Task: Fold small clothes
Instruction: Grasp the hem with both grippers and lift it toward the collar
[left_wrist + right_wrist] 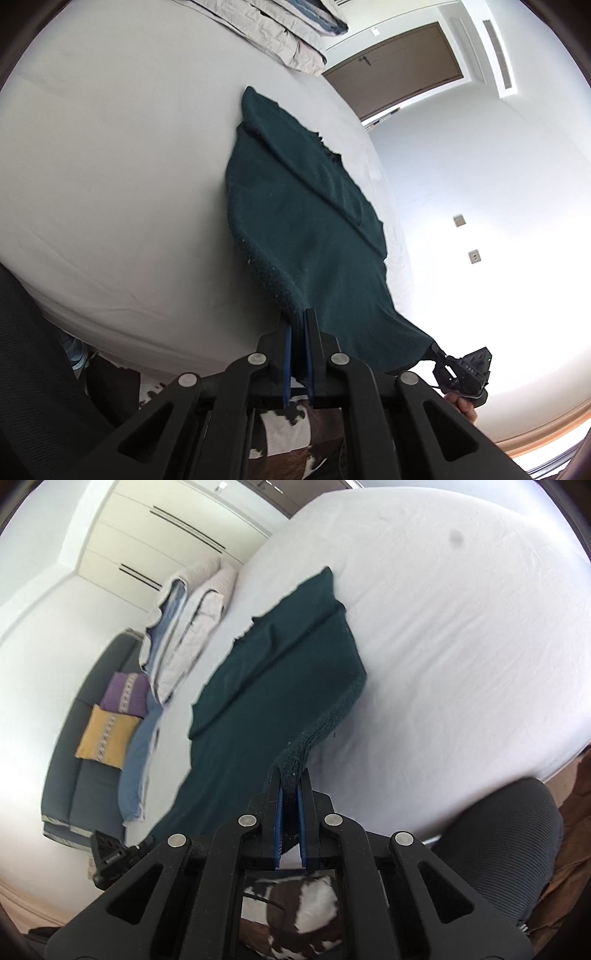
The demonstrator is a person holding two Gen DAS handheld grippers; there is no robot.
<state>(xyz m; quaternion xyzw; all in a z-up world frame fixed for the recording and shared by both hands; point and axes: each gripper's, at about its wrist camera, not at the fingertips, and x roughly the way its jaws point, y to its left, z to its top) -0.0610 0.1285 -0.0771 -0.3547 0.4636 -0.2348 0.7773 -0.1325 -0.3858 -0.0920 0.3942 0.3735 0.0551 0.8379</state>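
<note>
Dark teal knit cloth, a small garment with a ribbed hem (295,206), lies stretched along the near side of a bed covered in a plain white sheet (110,166), its far end resting flat on the mattress while the near end is raised off it. The left gripper (298,354) has its blue-padded jaws pinched together on one near corner of the ribbed hem. The right gripper (290,823) is clamped on the other near corner, where the thick ribbing bunches up between its pads. In the left view the right gripper shows at the lower right, with fabric hanging taut between the two.

From here the fold looks like it should carry this near edge over toward the far end. The risk, I think, is uneven travel: if one hand leads, the hem will skew and the fold land crooked. The grip on the right takes only a narrow bite of ribbing, so a tug could slip it free. A lengthwise crease already runs along the cloth, and dragging might rumple it further.
</note>
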